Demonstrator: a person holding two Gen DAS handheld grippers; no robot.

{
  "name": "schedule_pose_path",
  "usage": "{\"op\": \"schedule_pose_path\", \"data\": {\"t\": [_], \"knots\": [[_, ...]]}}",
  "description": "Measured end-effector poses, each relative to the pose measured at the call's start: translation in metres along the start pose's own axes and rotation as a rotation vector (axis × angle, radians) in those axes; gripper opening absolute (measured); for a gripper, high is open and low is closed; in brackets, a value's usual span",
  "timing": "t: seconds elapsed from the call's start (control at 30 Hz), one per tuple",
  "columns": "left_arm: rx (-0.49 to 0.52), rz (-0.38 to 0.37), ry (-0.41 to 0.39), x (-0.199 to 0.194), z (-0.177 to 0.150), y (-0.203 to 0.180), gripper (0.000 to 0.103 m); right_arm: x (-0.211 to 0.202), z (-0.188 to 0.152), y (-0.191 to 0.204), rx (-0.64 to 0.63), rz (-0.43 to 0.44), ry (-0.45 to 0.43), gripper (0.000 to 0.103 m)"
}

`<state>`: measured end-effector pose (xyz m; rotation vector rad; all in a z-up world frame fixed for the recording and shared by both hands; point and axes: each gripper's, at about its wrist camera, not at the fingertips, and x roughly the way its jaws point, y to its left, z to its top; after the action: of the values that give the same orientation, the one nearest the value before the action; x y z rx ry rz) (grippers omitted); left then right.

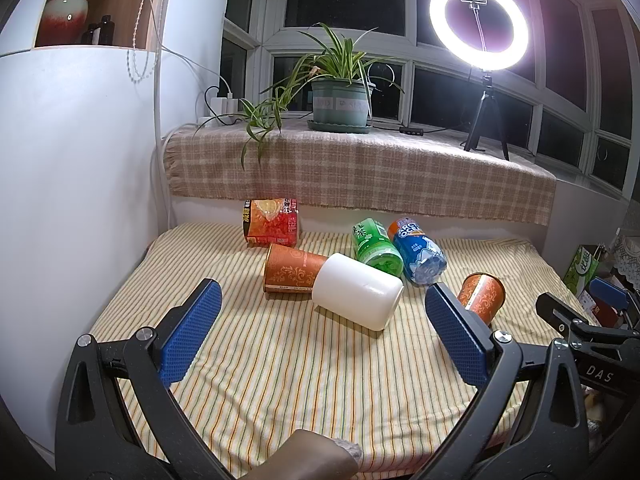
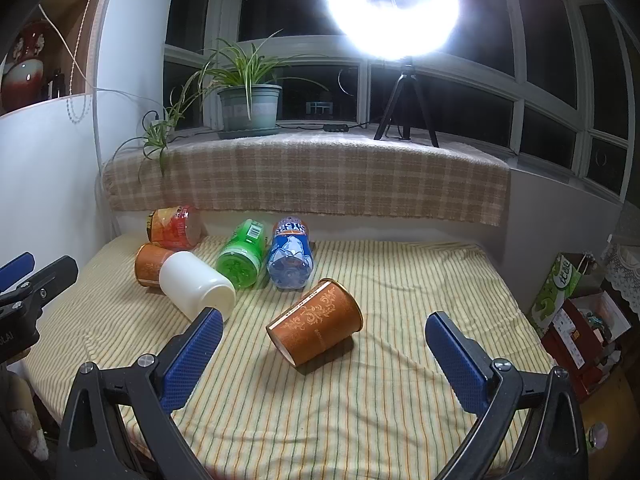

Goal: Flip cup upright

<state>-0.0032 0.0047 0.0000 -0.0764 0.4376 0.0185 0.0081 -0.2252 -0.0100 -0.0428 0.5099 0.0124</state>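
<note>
Several cups and bottles lie on their sides on a striped cloth. A white cup [image 1: 357, 290] lies in the middle, touching an orange patterned cup [image 1: 291, 268] behind it. My left gripper [image 1: 322, 306] is open, its blue pads either side of the white cup, a little short of it. A second orange patterned cup [image 2: 316, 327] lies tilted on its side between the pads of my open right gripper [image 2: 324, 334], untouched. That cup also shows in the left wrist view [image 1: 481, 295]. The white cup shows in the right wrist view [image 2: 196, 285].
A green bottle [image 1: 377, 247], a blue bottle [image 1: 418, 251] and a red-orange noodle cup [image 1: 271, 222] lie behind. A checked cloth ledge [image 1: 360, 168] holds a potted plant [image 1: 340, 100] and a ring light [image 1: 479, 26]. Boxes [image 2: 576, 328] stand off the right edge.
</note>
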Motion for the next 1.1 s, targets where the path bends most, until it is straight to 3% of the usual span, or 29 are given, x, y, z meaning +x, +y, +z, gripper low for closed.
{"op": "schedule_pose_path", "data": {"t": [1.1], "knots": [[-0.001, 0.002, 0.001, 0.001, 0.002, 0.000, 0.103, -0.002, 0.003, 0.001, 0.000, -0.002, -0.006, 0.102]]}}
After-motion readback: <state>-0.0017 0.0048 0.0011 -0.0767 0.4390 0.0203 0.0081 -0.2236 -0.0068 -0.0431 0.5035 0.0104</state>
